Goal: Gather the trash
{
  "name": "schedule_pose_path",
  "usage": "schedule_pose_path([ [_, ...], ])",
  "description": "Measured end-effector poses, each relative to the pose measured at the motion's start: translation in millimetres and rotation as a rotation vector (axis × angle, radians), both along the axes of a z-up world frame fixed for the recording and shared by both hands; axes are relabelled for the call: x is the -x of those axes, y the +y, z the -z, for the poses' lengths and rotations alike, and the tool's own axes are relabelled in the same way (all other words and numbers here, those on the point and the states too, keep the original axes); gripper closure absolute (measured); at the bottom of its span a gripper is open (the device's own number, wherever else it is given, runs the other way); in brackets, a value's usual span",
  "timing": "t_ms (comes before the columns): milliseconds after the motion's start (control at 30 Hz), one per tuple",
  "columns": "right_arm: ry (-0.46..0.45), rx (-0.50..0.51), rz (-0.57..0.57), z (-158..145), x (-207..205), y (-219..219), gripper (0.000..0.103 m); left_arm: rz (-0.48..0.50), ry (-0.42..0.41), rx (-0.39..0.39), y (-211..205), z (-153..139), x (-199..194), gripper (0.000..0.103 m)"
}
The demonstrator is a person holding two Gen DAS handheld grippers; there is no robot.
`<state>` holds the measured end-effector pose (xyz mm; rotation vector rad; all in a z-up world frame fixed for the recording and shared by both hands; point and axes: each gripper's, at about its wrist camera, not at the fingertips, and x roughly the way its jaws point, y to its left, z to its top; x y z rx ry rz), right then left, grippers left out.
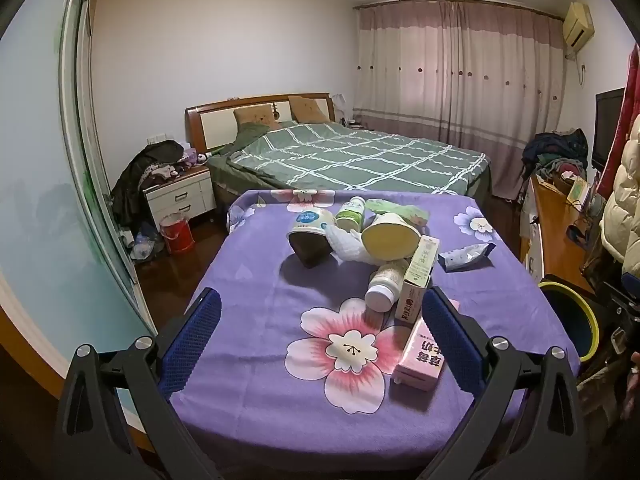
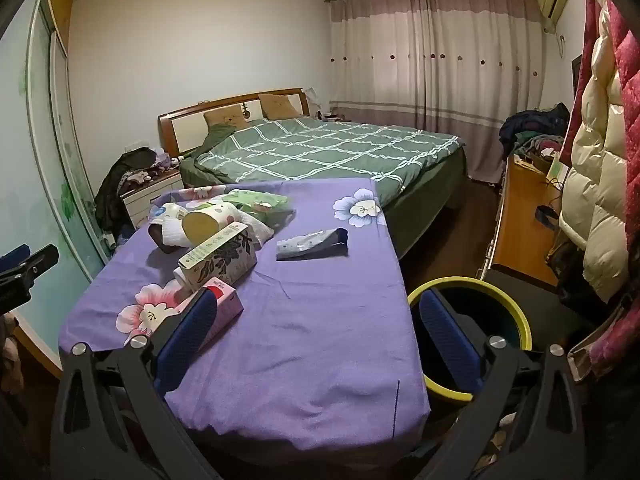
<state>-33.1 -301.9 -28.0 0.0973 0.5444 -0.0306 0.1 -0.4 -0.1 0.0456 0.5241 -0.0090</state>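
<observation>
A lived-in home bedroom is showing here: a double bed [image 1: 352,156] is lying under a green checked quilt, a nightstand [image 1: 180,196] is standing beside it, and long curtains [image 1: 460,80] are hanging closed.

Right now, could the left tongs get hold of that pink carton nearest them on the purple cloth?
Probably yes. The left tongs stand wide open and hold nothing, and the pink carton lies flat just inside their right finger with nothing on top of it. A floral box leans close behind it, so the carton should be approached from the near side.
</observation>
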Motion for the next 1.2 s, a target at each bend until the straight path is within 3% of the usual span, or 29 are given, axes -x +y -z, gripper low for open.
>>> schedule_pose_path([
  [1200, 0.041, -0.013, -0.006, 15.8, -16.9, 0.6, 0.006, 0.013, 0.024, 0.004, -6.2, 6.6, -1.0, 0.004],
])
